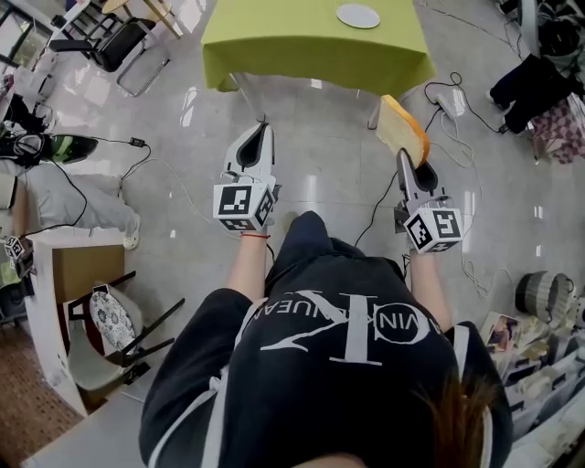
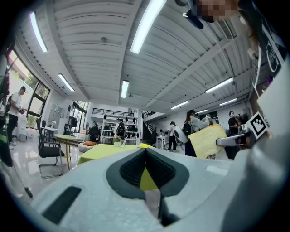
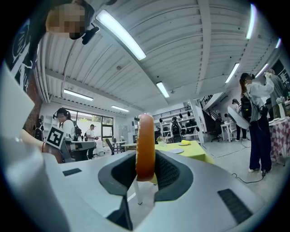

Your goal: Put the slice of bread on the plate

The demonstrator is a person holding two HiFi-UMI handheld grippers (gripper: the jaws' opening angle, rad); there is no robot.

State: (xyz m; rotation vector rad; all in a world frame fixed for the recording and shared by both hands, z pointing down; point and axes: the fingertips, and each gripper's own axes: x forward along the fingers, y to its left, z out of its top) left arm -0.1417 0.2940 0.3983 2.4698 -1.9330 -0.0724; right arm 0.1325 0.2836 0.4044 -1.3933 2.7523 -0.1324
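The slice of bread (image 1: 400,126), pale with a brown crust, stands on edge between the jaws of my right gripper (image 1: 408,157), which is shut on its lower end. In the right gripper view the bread (image 3: 145,147) shows crust-on, upright between the dark pads. The white plate (image 1: 357,15) lies on the green-clothed table (image 1: 302,50), farther ahead beyond the bread. It also shows small past the slice as the plate (image 3: 176,151). My left gripper (image 1: 263,126) is held level over the floor at the left, shut and with nothing in it.
Both grippers hover over a glossy tiled floor short of the table. Black chairs (image 1: 119,41) stand at the far left, a power strip and cables (image 1: 448,101) lie at the right, and a carton and chair (image 1: 101,320) sit at the lower left. Several people stand in the background.
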